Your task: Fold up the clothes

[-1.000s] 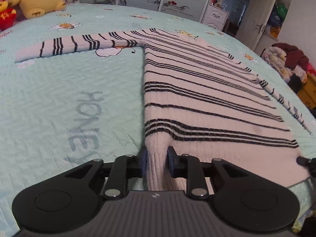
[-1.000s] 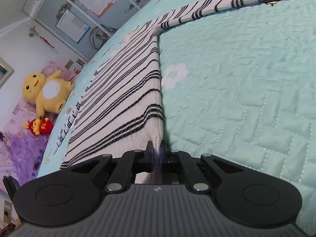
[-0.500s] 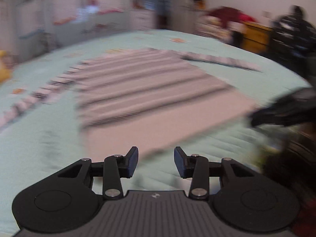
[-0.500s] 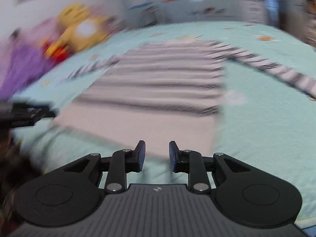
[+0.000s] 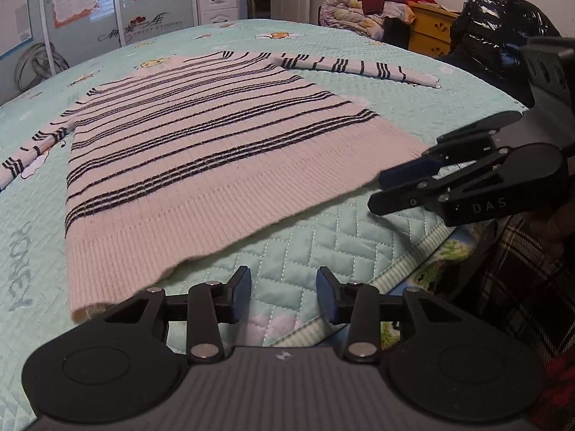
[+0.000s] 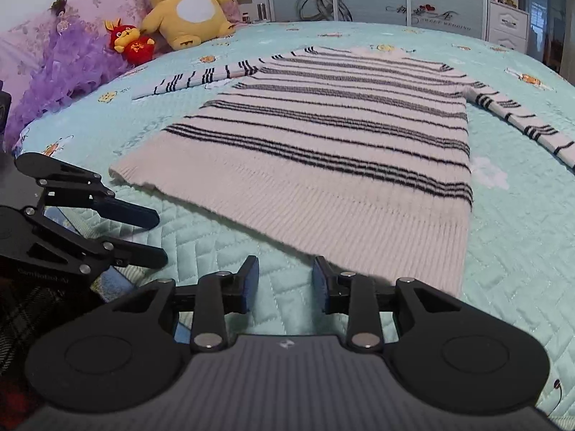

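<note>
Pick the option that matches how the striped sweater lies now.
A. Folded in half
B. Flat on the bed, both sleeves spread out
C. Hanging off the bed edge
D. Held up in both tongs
B: the striped sweater lies flat on the bed, a sleeve out to each side.

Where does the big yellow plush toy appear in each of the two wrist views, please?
Left wrist view: the yellow plush toy is not in this picture.
Right wrist view: the yellow plush toy sits at the top left, at the far end of the bed, beside a small red plush toy.
Shared landmark: the striped sweater, spread flat on the bed in both views.
</note>
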Demonstrator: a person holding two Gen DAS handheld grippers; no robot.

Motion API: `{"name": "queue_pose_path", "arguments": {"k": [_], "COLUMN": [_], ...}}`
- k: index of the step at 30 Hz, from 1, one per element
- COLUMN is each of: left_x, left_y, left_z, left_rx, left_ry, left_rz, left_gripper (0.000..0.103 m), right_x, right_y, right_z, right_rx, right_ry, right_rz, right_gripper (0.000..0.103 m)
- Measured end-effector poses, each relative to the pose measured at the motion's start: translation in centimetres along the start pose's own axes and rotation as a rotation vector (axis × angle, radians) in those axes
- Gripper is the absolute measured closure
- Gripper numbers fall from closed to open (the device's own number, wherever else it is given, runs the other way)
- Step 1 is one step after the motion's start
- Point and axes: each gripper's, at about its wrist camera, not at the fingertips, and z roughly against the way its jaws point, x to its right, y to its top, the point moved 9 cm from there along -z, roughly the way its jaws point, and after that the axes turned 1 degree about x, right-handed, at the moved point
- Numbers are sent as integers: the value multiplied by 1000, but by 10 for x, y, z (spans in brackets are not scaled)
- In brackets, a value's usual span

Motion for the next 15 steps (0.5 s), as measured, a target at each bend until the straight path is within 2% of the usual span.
{"name": "queue_pose_path", "arguments": {"k": [6, 12, 15], "left_x": [3, 6, 12], "left_y": [4, 10, 13], "left_z": [-2, -3, -5], "left_rx": [4, 17, 25], "left_ry": [8, -3, -24], "left_rz": [-9, -6, -18], "left_gripper": [58, 58, 58], "right_x": [3, 6, 6], "right_y": [9, 14, 17], "right_z": [3, -1, -6], "right_rx": [42, 47, 42], "right_ry": [-16, -4, 20], "right_rz": [2, 1, -5], "right_gripper": [68, 67, 57]}}
